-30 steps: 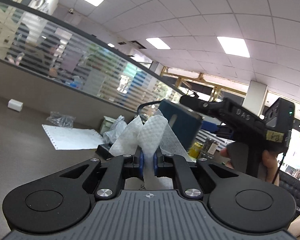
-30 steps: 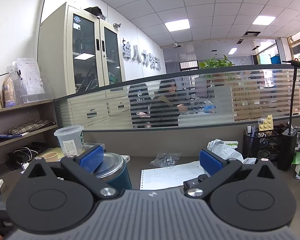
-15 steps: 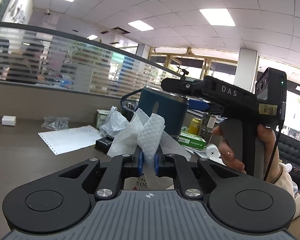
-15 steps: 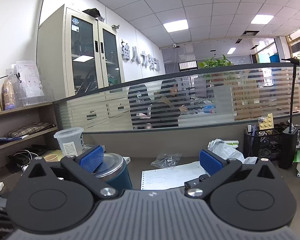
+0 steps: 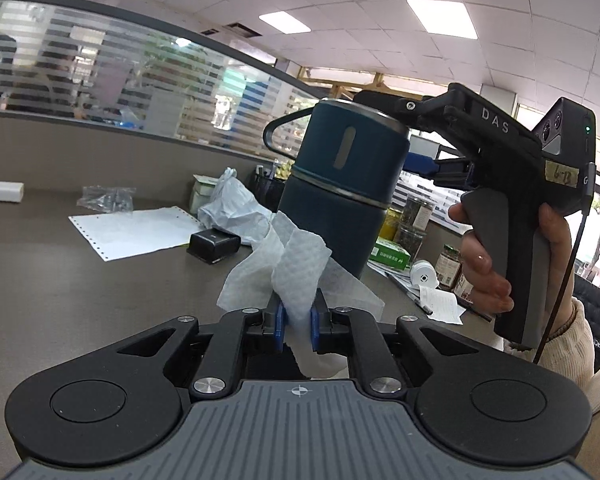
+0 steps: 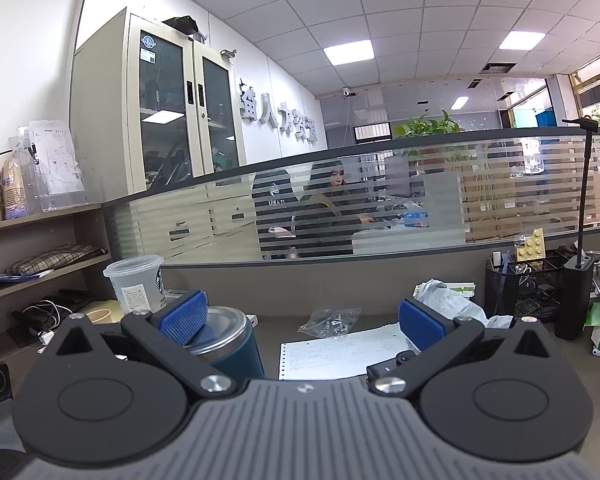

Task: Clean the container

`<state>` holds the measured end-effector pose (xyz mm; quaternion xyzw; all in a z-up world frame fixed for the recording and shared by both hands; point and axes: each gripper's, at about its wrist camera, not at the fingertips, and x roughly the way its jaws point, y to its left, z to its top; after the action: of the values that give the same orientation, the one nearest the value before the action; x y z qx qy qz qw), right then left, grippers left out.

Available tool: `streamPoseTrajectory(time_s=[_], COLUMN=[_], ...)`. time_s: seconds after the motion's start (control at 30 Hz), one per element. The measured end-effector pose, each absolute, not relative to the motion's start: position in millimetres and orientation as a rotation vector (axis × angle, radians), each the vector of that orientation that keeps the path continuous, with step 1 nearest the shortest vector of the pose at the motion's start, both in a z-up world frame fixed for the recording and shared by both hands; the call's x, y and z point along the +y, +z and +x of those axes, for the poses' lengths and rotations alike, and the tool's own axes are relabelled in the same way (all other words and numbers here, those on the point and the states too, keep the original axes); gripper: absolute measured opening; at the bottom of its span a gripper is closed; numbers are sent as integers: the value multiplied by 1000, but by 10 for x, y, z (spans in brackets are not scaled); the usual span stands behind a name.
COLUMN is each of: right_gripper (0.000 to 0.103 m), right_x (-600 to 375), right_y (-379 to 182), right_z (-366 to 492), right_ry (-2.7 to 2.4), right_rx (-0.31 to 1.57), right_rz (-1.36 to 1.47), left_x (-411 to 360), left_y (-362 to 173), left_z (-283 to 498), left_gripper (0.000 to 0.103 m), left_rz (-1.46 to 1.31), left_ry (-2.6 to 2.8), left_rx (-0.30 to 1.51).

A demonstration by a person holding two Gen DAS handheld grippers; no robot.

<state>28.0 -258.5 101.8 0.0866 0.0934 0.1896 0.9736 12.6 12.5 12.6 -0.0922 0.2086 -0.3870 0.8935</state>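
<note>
- Left gripper (image 5: pixel 296 322): blue pads pressed in on a folded white paper towel (image 5: pixel 300 268), pinched low so the loose quilted end stands up ahead of the fingertips as a wiping face.
- Just ahead of that towel: the dark blue container (image 5: pixel 350 188), a metal-rimmed flask with a steel band at mid-height and a wire loop handle on its far left side. Towel's top edge looks to be at or just short of the lower body; contact cannot be confirmed.
- Container sits off the desk, held up at towel height, which probably leaves its wall free to wipe all round.
- Right gripper (image 6: pixel 300 320): jaws spread wide, its left pad (image 6: pixel 184 312) over the container's open steel rim, the right pad standing clear in the air. Looks like a one-finger hook inside the mouth rather than a squeeze; the real hold cannot be read from here.
- Person's hand (image 5: pixel 484 264) wraps that gripper's handle, off to the right of the towel.
- Farther out on the grey desk (image 5: pixel 60 280): a perforated paper sheet (image 5: pixel 136 232), a small black box (image 5: pixel 214 246), a crumpled plastic bag (image 5: pixel 232 204).
</note>
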Motion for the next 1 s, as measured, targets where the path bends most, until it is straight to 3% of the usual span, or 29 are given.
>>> streamPoseTrajectory(time_s=[0.23,0.6,1.0], right_gripper=[103,103,103], right_x=[-2596,-2584,-2576], right_y=[1007,1004,1004], right_z=[281,275,260], right_ry=[389,385,386], right_rx=[188,183,183], right_rz=[179,180,190], left_x=[104,277,144], left_y=[-7,316,132], left_z=[178,123,207], left_gripper=[17,17,17], left_rz=[-173,-291,-239], left_ry=[-796,-797,-819], left_rx=[502,368,474])
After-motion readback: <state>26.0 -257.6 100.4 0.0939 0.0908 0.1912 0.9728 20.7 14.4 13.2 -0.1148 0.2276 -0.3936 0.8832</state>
